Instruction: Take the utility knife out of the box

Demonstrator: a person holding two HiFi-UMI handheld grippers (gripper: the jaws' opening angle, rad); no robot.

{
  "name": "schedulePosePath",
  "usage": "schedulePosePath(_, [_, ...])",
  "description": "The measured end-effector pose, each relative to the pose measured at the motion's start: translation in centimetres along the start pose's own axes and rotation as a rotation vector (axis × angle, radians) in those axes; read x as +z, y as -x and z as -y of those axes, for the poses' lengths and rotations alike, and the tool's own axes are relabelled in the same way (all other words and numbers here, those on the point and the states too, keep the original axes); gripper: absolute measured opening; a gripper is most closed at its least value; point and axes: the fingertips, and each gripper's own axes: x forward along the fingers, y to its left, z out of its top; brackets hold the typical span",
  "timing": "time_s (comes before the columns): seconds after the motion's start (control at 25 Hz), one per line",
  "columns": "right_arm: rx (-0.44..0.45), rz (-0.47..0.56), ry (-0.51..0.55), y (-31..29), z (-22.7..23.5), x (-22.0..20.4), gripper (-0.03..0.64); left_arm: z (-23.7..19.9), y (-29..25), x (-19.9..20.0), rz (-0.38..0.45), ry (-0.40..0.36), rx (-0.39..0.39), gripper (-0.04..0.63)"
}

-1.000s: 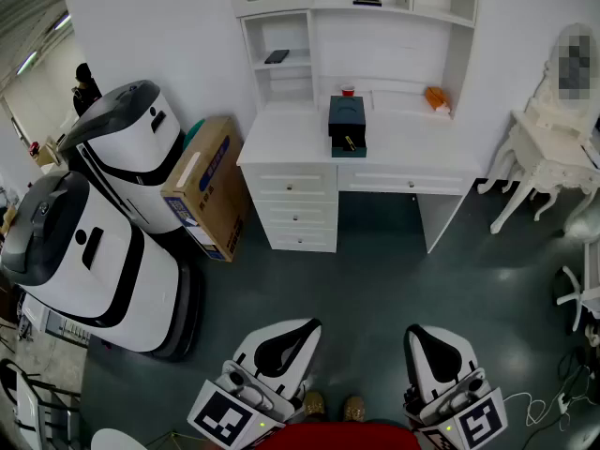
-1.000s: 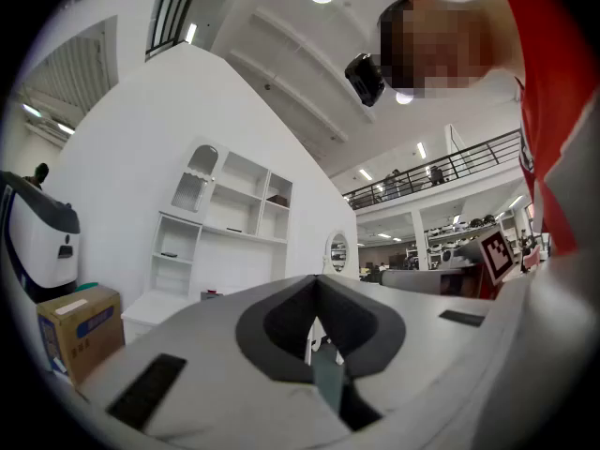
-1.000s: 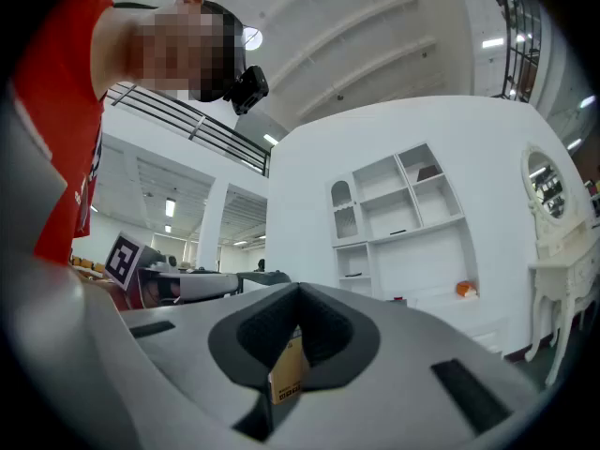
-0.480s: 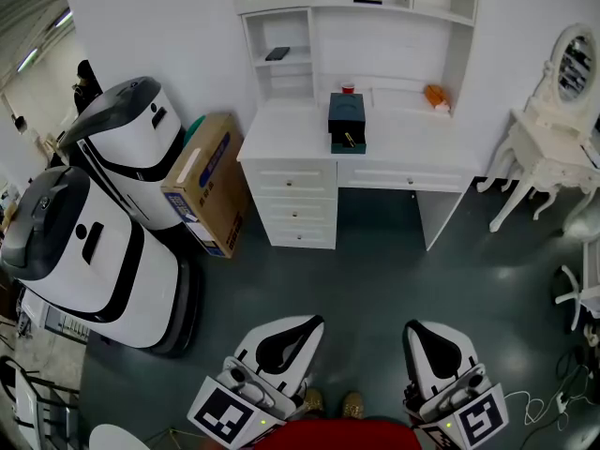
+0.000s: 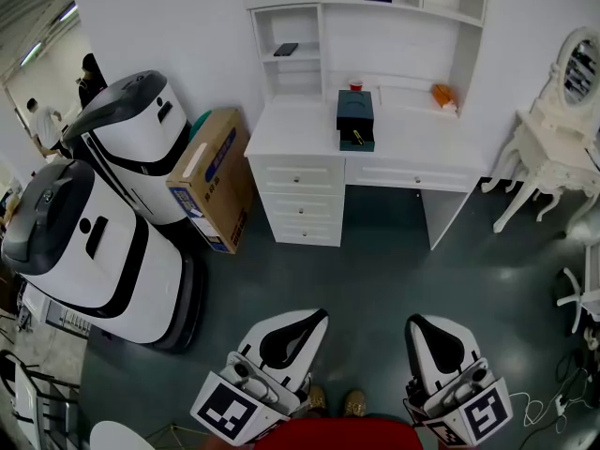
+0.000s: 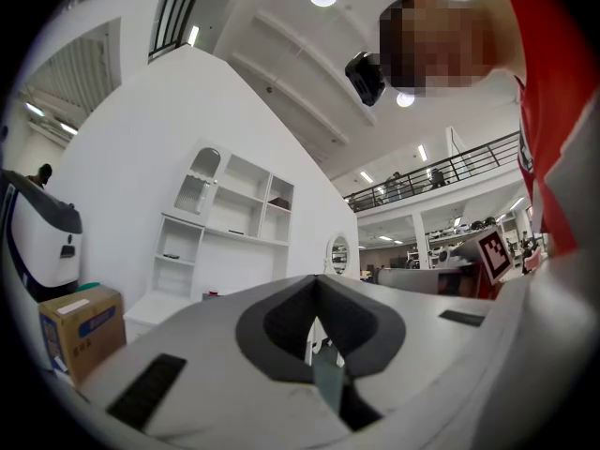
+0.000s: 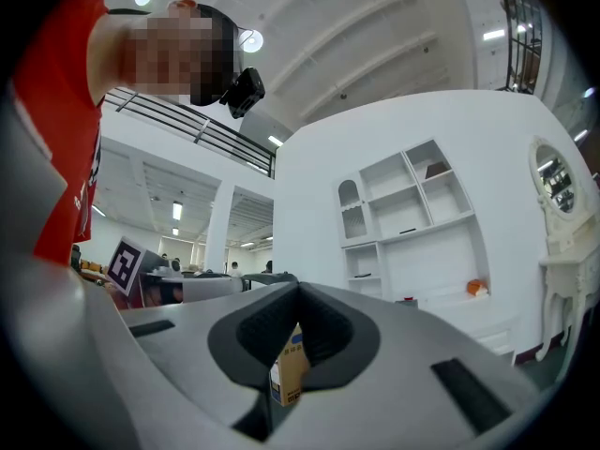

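The person stands on the dark floor [image 5: 375, 270], well apart from a white desk [image 5: 300, 131] with shelves above it. The dark box [image 5: 355, 109] sits on the desktop near its middle, upright, with its lower tray pulled out toward the person. The utility knife [image 5: 354, 140] shows as a small yellowish streak lying in that tray, too small to make out further. A small red cup [image 5: 355, 85] stands just behind the box, and an orange thing [image 5: 444, 95] lies further right on the desk. Beside the desk's left end a cardboard carton [image 5: 214, 172] leans on the floor, and two large white machines [image 5: 94, 242] with dark tops stand left of it. A white dressing table [image 5: 548, 143] stands at the right edge. The left gripper [image 5: 312, 317] and the right gripper [image 5: 416, 322] are low at the bottom of the head view, above the person's shoes [image 5: 353, 406], both pointing roughly level toward the desk and far from the box. In each gripper view the two jaws meet at their tips, closed together with nothing between them; only distant furniture and the carton show through the hollow behind the tips.
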Motion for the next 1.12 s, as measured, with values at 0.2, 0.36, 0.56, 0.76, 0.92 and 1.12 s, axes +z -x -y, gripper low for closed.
schedulePosePath(0.2, [-0.006,0.005,0.010,-1.7,-1.1,-0.2,-0.005,-2.2,1.1,0.2,0.017,-0.002,0.006,0.014])
schedulePosePath(0.36, [-0.021,0.007,0.026,-3.2,-1.9,-0.3,-0.005,-4.0,1.9,0.5,0.026,-0.004,-0.004,0.015])
schedulePosePath(0.56, [-0.038,0.013,0.051,-4.9,-2.8,-0.3,-0.005,-5.7,2.2,0.5,0.022,-0.012,-0.037,0.014])
schedulePosePath(0.76, [-0.051,0.006,0.055,-6.0,-2.7,-0.4,-0.005,-7.0,1.7,1.6,0.090,-0.017,-0.043,0.014])
schedulePosePath(0.92, [-0.054,0.006,0.050,-7.0,-1.9,-0.4,-0.005,-8.1,1.0,1.4,0.081,-0.010,-0.043,0.014])
schedulePosePath(1.12, [-0.049,0.011,0.046,-8.6,-0.3,-0.9,-0.005,-9.7,-0.5,0.9,0.072,-0.004,-0.030,0.015])
